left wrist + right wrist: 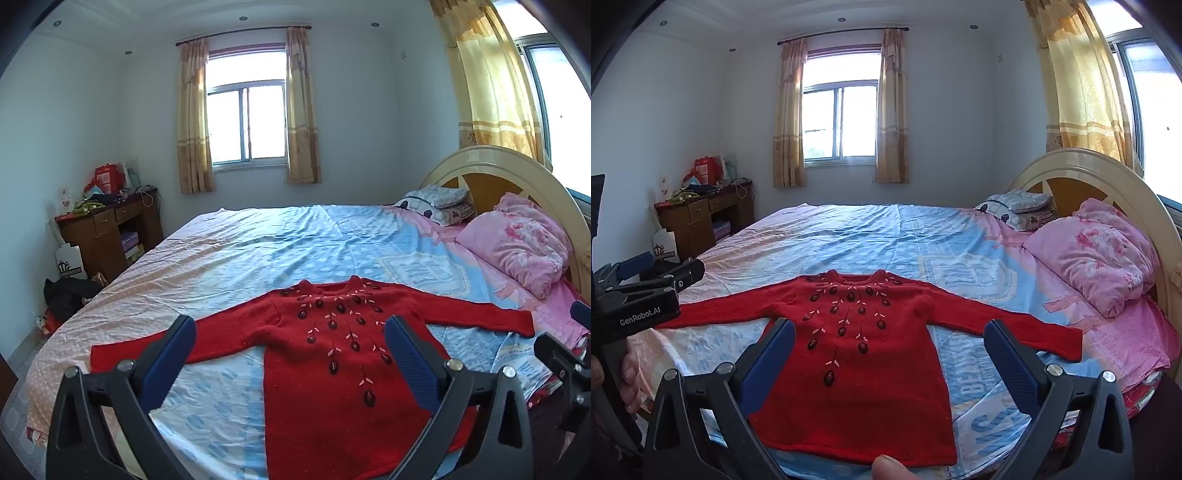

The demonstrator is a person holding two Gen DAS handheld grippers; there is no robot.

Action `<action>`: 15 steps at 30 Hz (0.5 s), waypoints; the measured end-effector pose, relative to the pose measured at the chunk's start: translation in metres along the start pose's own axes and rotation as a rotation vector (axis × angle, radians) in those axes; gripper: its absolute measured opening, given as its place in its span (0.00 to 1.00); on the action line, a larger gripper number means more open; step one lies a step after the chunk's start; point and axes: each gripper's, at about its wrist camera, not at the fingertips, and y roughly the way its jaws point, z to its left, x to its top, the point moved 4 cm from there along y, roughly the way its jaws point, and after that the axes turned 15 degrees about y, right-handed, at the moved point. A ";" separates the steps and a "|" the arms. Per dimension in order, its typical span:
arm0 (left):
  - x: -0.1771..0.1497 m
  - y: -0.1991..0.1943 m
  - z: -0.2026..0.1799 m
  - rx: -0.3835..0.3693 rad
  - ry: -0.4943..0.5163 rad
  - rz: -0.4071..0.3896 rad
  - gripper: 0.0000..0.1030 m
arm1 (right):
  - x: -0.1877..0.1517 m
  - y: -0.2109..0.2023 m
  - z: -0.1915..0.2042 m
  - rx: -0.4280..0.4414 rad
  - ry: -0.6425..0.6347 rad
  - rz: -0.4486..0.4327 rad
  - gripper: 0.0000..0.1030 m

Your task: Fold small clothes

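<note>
A small red knitted sweater (pixel 325 373) with dark bead and pink leaf embroidery lies flat, front up, sleeves spread, on the near part of the bed (pixel 258 251). It also shows in the right wrist view (pixel 864 365). My left gripper (pixel 291 325) is open and empty, held above the sweater's chest. My right gripper (pixel 890 328) is open and empty, above the sweater's middle. The left gripper's body shows at the left edge of the right wrist view (pixel 642 295); the right gripper's body shows at the right edge of the left wrist view (pixel 565 362).
A pink quilt bundle (pixel 517 243) and pillows (pixel 436 203) lie by the cream headboard (pixel 517 166) at right. A wooden desk (pixel 110 229) with clutter stands at far left, with bags on the floor beside it. A thumb (pixel 890 467) shows at the bottom edge.
</note>
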 end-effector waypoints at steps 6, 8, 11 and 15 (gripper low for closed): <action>0.004 -0.001 -0.002 0.023 0.014 0.001 1.00 | 0.001 0.000 -0.001 -0.004 -0.005 -0.007 0.99; 0.002 -0.001 -0.002 0.027 0.013 -0.002 1.00 | 0.001 0.001 -0.001 -0.005 -0.005 -0.005 0.99; 0.002 -0.001 -0.004 0.028 0.017 -0.002 1.00 | -0.003 0.003 -0.001 -0.008 -0.003 -0.004 0.99; -0.001 0.000 -0.001 0.028 0.022 -0.004 1.00 | -0.002 0.003 -0.002 -0.009 0.000 -0.003 0.99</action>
